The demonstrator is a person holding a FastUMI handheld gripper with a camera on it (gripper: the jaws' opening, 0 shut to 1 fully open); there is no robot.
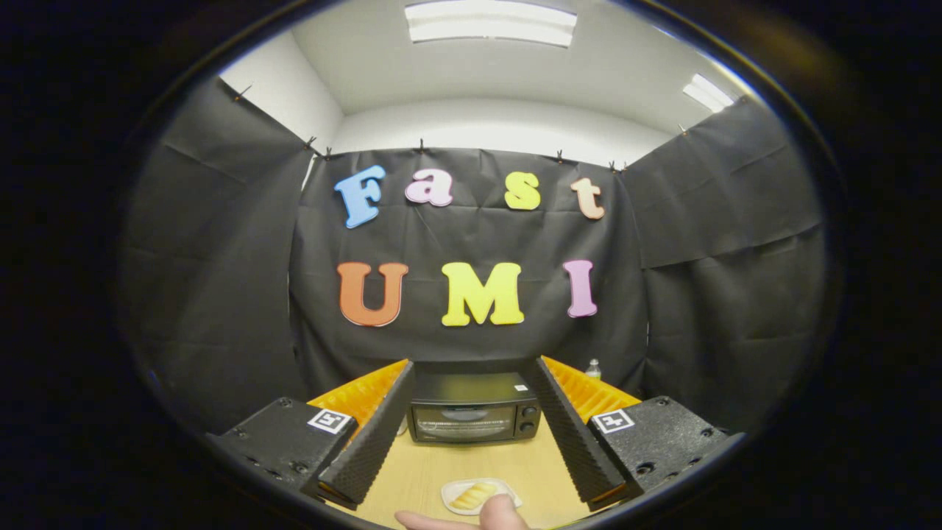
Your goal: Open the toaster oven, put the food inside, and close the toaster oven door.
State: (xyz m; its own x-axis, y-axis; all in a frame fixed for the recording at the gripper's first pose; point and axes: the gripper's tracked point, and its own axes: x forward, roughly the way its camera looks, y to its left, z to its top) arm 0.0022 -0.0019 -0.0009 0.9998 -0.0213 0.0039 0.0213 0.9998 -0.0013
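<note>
A black toaster oven [473, 414] stands on the wooden table [427, 471] beyond my fingers, its glass door shut and two knobs on its right side. Nearer to me, a small white plate [480, 495] carries yellow food slices [473, 496]. A person's hand [471, 517] touches the plate's near edge. My gripper [471, 442] is open, held above the table, with its fingers [372, 442] spread wide on either side of the oven and plate. Nothing sits between the pads.
A clear bottle with a white cap [593, 368] stands behind the oven to the right, against the black cloth wall. The wooden table stretches from the plate to the oven.
</note>
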